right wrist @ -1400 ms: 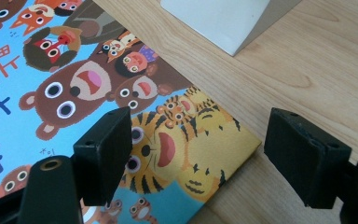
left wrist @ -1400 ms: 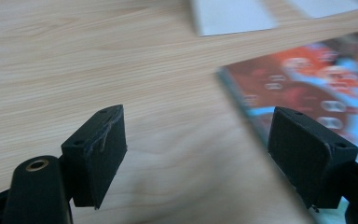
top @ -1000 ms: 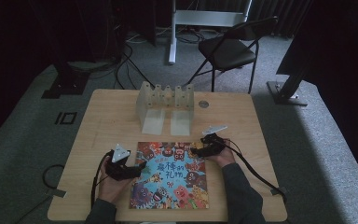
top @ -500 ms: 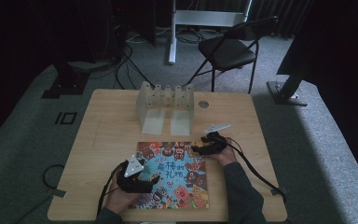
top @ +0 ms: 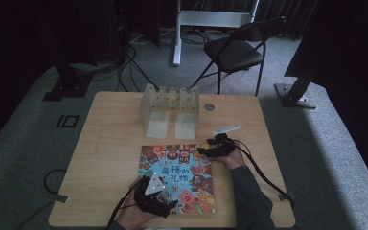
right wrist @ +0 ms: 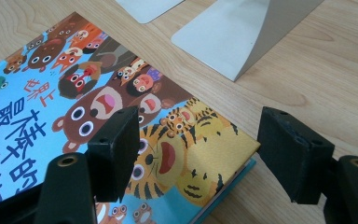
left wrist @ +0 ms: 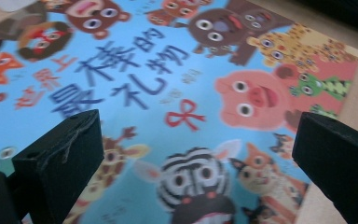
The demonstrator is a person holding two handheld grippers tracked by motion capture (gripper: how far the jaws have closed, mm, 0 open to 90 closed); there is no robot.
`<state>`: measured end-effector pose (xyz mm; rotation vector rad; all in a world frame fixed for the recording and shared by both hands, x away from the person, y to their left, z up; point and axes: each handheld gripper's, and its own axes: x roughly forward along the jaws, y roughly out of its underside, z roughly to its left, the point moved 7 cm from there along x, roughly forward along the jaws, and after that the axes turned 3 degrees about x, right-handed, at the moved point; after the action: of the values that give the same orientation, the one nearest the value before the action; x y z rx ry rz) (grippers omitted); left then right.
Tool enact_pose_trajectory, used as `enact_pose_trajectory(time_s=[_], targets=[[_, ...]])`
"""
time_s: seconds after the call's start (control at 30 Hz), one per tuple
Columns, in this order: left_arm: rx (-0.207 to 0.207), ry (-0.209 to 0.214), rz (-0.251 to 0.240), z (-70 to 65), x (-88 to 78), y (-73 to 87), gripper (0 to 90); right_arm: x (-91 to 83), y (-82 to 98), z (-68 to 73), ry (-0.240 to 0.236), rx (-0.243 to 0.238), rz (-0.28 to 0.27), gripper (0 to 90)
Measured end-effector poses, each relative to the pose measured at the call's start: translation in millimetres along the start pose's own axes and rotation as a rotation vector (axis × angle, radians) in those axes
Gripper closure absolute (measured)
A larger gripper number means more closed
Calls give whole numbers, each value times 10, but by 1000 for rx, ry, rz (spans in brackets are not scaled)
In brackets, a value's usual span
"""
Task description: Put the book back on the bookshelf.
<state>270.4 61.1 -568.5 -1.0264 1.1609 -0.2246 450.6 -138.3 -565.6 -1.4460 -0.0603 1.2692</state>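
A: What's nearest, at the bottom of the high view?

B: The left gripper (top: 165, 200), over the lower left of the picture book (top: 178, 178). Its jaws have just been opening and stand released, nothing between them but the cover below.

A: And the book itself?

B: It lies flat on the wooden table (top: 110, 158), low in the middle of the frame. The cover is blue, crowded with cartoon animals, and bears large Chinese characters I can't read with certainty.

A: The other hand?

B: The right gripper (top: 205, 151) sits at the book's upper right corner, jaws apart and lately narrowing, straddling that corner without pressing it.

A: Farther back?

B: A pale book stand (top: 168, 109), then grey carpet with cables, a black folding chair (top: 235, 52) and dark curtains.
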Motion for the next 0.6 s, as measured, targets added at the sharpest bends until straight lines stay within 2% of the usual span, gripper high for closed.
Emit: enact_pose_trajectory(time_s=[0.13, 0.27, 0.4, 0.5, 0.57, 0.6], targets=[[46, 10, 11, -141, 41, -9, 22, -19, -16, 6, -6, 7, -10, 301], [72, 35, 14, -248, 57, -33, 22, -51, -43, 19, -14, 6, -24, 301], [84, 32, 9, -292, 59, -41, 21, -74, -77, 38, -8, -6, -24, 300], [137, 7, 30, -335, 88, -14, 22, -109, -112, 52, -18, -7, -36, 300], [148, 1, 36, -346, 102, -6, 22, -128, -134, 62, -22, -9, -43, 300], [167, -7, 40, -373, 121, 1, 22, -136, -144, 68, -22, -10, -44, 300]])
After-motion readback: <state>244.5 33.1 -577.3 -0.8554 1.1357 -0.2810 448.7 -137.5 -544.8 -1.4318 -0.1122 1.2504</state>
